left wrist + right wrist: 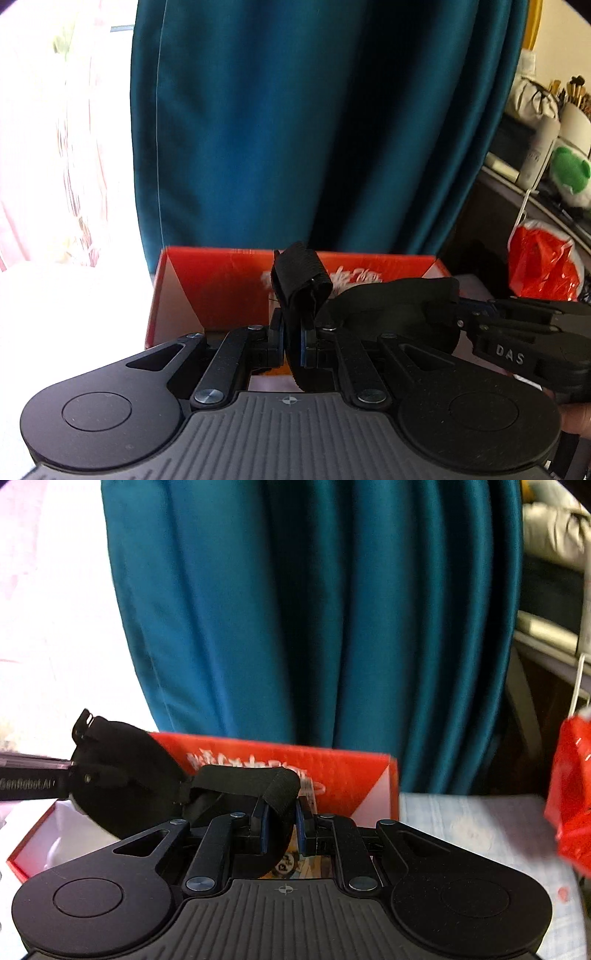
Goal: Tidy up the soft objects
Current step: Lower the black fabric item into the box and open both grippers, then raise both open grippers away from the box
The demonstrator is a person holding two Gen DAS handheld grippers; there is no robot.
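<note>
A black sleep mask (391, 310) with an elastic strap hangs stretched between my two grippers, just above an open red cardboard box (221, 288). My left gripper (295, 332) is shut on one end of it, and a folded bit of strap (301, 280) sticks up past the fingers. From the right, my right gripper (461, 317) pinches the other end. In the right wrist view the right gripper (282, 823) is shut on the strap (258, 779). The mask's padded oval (125, 771) reaches left to the left gripper (75, 771). The box (351, 775) lies behind and below.
A teal curtain (295, 129) hangs close behind the box. A red plastic bag (539, 266) sits to the right, on a table with a pale cloth (461, 823). Farther right, a shelf holds a green plush toy (570, 170) and a white bottle (535, 155).
</note>
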